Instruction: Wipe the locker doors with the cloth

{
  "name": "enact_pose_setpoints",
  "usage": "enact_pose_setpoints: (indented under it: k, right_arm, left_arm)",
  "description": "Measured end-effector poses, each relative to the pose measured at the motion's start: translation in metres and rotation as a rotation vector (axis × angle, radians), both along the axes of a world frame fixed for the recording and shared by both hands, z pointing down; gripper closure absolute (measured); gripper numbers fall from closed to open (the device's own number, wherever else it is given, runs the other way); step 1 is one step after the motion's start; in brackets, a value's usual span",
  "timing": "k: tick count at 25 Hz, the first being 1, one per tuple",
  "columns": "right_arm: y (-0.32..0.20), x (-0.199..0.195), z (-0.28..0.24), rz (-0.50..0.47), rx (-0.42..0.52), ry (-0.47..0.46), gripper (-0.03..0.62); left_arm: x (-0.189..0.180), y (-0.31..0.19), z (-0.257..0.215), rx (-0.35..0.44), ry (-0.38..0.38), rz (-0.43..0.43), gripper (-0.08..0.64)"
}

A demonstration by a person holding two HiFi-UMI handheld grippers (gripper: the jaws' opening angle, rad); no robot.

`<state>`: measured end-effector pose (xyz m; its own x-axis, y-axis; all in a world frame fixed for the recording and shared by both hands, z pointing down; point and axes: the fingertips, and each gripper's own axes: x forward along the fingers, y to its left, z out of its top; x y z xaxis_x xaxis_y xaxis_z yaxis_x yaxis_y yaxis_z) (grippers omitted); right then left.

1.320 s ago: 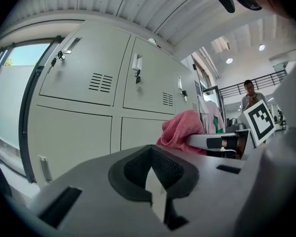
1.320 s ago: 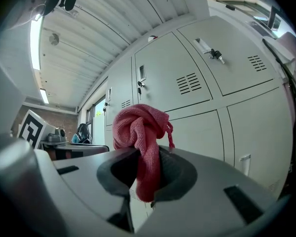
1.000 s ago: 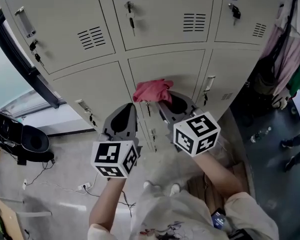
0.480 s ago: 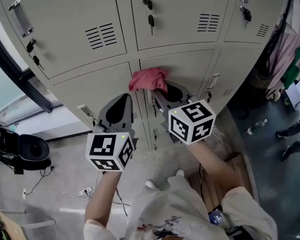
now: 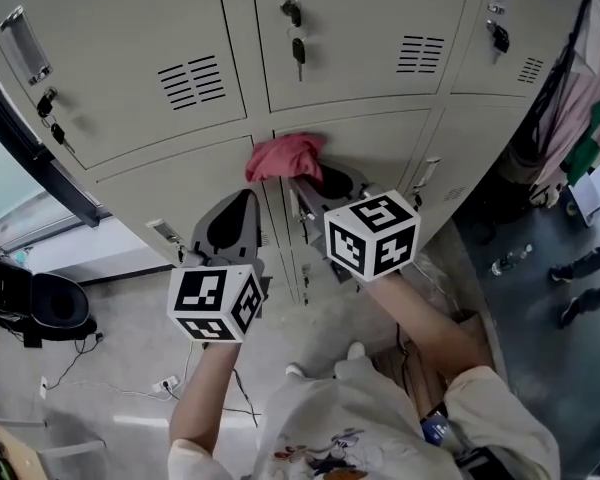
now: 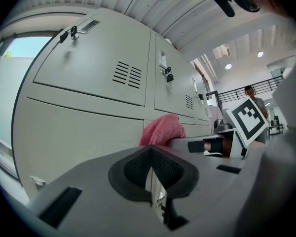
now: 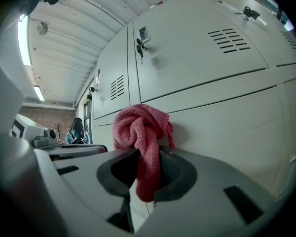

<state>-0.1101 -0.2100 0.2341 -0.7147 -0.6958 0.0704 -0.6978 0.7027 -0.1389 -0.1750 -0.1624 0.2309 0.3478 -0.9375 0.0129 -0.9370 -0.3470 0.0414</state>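
While our right gripper (image 5: pixel 315 180) has its jaws clamped tight on the pink cloth (image 5: pixel 285 156), we've got the bunched-up cloth pressed to a lower locker door (image 5: pixel 380 143), just above centre frame. Our left gripper (image 5: pixel 232 226) sits lower left, jaws closed together on nothing.

Your cloth (image 5: pixel 285 156), at the centre of the head view, is a pinkish-red knit set against the plain pale beige-grey locker doors (image 5: pixel 110 78), whose vent slots show as dark stripes. Your left gripper (image 5: pixel 242 200) and right gripper (image 5: pixel 308 176) are both mid-grey with black pads, and each carries a white cube printed with black square markers. At the right edge hang pink and green garments (image 5: pixel 580 88), and the floor (image 5: pixel 120 358) at lower left is light grey.
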Motion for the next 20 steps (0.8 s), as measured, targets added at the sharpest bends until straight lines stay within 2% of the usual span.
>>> enact_pose_setpoints:
  k: [10,20]
  right_arm:
    - [-0.014,-0.002,-0.001,-0.01,-0.015,-0.024,0.522]
    - [-0.02,0.022,0.0,0.01,-0.013,-0.028,0.522]
  left_arm:
    - [0.004,-0.018,-0.001,0.002,-0.005,-0.004,0.555]
    - [0.021,-0.027,-0.001,0.002,-0.014,0.01,0.555]
